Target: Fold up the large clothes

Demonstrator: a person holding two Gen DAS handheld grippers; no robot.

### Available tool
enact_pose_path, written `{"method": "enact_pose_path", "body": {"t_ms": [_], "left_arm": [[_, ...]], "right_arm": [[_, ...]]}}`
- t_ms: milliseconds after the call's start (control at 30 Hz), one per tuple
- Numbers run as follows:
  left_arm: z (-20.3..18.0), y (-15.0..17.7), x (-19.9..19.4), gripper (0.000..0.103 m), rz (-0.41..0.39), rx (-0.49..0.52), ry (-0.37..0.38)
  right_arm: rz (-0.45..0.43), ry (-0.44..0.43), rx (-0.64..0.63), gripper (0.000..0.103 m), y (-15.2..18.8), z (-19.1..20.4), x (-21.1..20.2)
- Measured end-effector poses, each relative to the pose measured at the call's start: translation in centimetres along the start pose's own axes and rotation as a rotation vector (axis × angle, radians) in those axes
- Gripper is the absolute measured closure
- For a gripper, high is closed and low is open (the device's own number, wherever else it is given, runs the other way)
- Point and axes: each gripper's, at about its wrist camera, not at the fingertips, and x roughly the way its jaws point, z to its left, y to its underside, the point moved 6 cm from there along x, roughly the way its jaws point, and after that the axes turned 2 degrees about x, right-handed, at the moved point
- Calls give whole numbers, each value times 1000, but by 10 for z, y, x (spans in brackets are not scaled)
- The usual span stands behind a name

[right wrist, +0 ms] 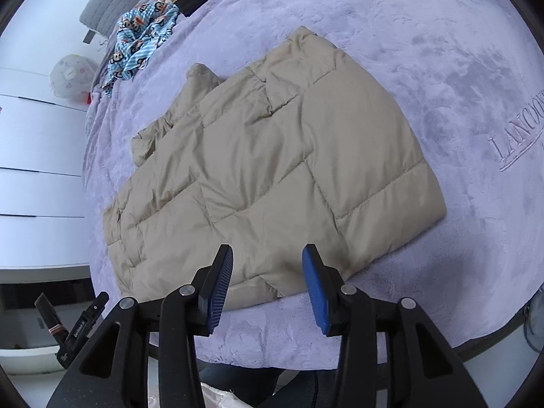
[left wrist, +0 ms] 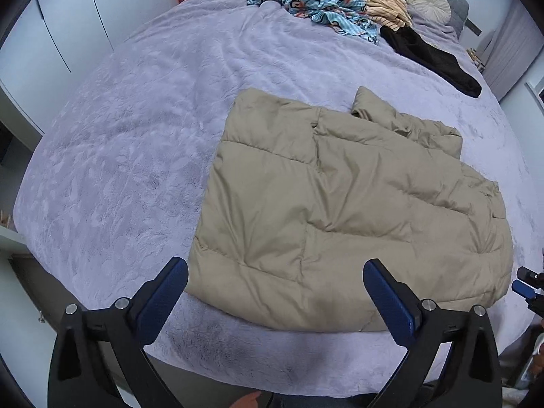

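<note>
A beige quilted puffer jacket (left wrist: 343, 210) lies folded into a rough rectangle on the lilac plush bedspread (left wrist: 142, 142). My left gripper (left wrist: 275, 272) hovers over the jacket's near edge, jaws wide open, nothing between the blue pads. In the right wrist view the same jacket (right wrist: 272, 170) spreads across the middle. My right gripper (right wrist: 268, 258) stands above its near hem with the jaws partly open and nothing clamped. The right gripper's tip (left wrist: 525, 284) shows at the right edge of the left wrist view, and the left gripper (right wrist: 78, 326) shows low on the left of the right wrist view.
At the bed's far end lie a blue monkey-print garment (left wrist: 323, 6), a striped peach garment (left wrist: 384, 3), a black garment (left wrist: 435, 61) and a round cushion (left wrist: 428, 1). White cupboard fronts (right wrist: 34, 156) stand beside the bed. Embroidered lettering (right wrist: 520, 129) marks the bedspread.
</note>
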Motion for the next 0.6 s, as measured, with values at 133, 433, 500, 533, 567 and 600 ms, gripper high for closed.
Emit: {"method": "enact_pose_path", "body": {"t_ms": [133, 433, 500, 533, 567, 600], "left_arm": [[-11, 2, -11, 0, 2, -9, 24], [-23, 28, -39, 0, 18, -13, -49], [-24, 39, -41, 0, 44, -11, -37], [-26, 43, -41, 0, 58, -4, -21], [-27, 47, -42, 0, 63, 3, -15], [-28, 50, -43, 0, 66, 10, -16]], "right_arm": [[3, -1, -12, 50, 3, 0, -4], [16, -17, -78, 29, 26, 1, -6], [32, -15, -97, 24, 34, 3, -3], [41, -15, -107, 24, 39, 4, -1], [49, -14, -114, 23, 43, 5, 0], [55, -12, -119, 23, 45, 6, 1]]}}
